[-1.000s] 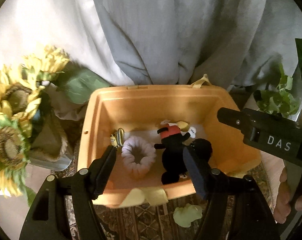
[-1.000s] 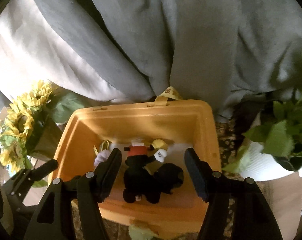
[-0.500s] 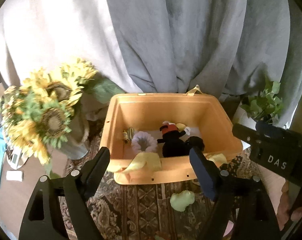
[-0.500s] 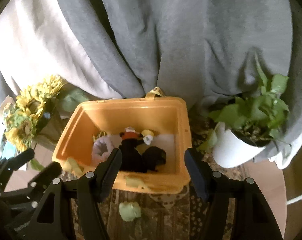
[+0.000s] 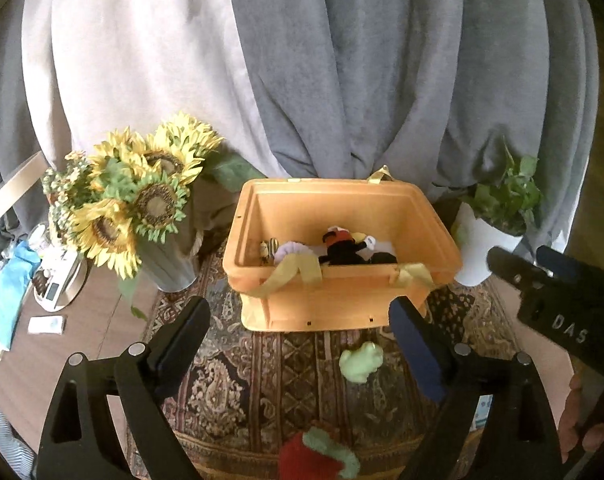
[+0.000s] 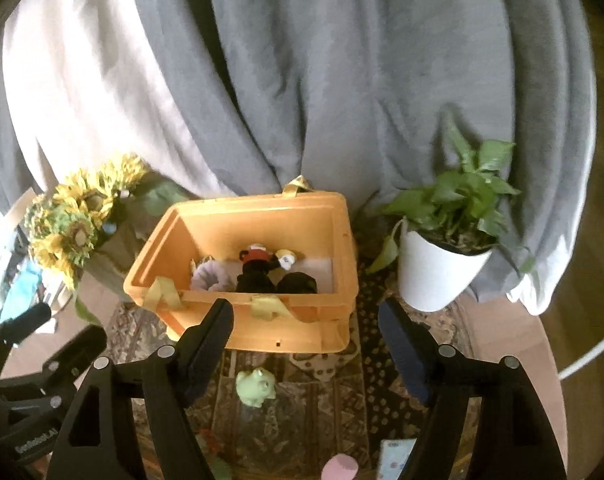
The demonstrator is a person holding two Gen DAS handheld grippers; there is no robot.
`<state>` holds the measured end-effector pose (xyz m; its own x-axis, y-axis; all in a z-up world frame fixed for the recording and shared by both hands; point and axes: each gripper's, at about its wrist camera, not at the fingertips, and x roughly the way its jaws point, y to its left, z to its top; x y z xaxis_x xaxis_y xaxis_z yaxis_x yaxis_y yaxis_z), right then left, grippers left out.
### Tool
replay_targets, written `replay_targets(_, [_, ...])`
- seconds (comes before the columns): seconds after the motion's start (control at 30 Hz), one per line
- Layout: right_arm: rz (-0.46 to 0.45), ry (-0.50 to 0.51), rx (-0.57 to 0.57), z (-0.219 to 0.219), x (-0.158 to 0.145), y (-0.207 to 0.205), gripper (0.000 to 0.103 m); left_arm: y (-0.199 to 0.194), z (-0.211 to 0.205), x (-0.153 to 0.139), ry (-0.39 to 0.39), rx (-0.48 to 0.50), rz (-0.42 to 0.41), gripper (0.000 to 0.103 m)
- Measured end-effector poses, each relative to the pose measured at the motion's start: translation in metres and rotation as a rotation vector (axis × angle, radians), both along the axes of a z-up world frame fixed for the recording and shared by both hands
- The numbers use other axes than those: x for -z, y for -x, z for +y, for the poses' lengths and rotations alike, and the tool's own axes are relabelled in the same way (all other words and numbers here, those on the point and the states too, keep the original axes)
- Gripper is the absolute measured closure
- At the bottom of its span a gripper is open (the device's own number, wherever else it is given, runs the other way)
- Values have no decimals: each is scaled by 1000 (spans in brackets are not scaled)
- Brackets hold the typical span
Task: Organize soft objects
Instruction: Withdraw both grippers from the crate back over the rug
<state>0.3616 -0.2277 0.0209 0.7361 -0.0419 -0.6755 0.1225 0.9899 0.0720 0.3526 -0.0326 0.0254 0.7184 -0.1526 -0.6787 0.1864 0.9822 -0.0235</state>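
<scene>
Now that both hand-held grippers have pulled back and up from the orange plastic bin (image 5: pixel 342 296), where a second ago their fingers framed the toys inside, the bin sits whole in view. The left hand-held gripper (image 5: pixel 298 344) has just been opening and stands wide with nothing between its jaws; the right hand-held gripper (image 6: pixel 306 344) has likewise just been opening and is empty too.

The black plush mouse (image 5: pixel 340 246) in red shorts and the lilac fluffy scrunchie (image 5: pixel 292 249) lie in the bin, scrunchie at nine o'clock of the mouse, so that drop-off looks finished.

What has come into view matters more (the retreat uncovered the rug): a pale green frog plush (image 5: pixel 361 363) lies on the patterned rug (image 5: pixel 262 380) on the counter, at six o'clock of the bin and near it, and a red-and-green plush (image 5: pixel 318 456) sits at the left view's bottom edge. A pink soft thing (image 6: pixel 340 469) peeks in at the right view's bottom.

I judge these still need binning, the frog likely next.
</scene>
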Motion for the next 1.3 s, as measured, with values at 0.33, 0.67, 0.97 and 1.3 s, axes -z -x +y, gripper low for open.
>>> replay_targets(0.33, [-59, -16, 68, -2, 7, 53, 27, 50, 3, 10, -20, 24, -93, 10])
replay_targets(0.67, [-82, -34, 95, 1, 35, 93, 27, 81, 8, 39, -18, 73, -95, 10])
replay_targets(0.97, [-39, -16, 69, 12, 66, 114, 27, 102, 15, 71, 4, 83, -52, 10])
replay_targets(1.3, [21, -24, 80, 12, 99, 129, 28, 126, 15, 99, -33, 81, -55, 9])
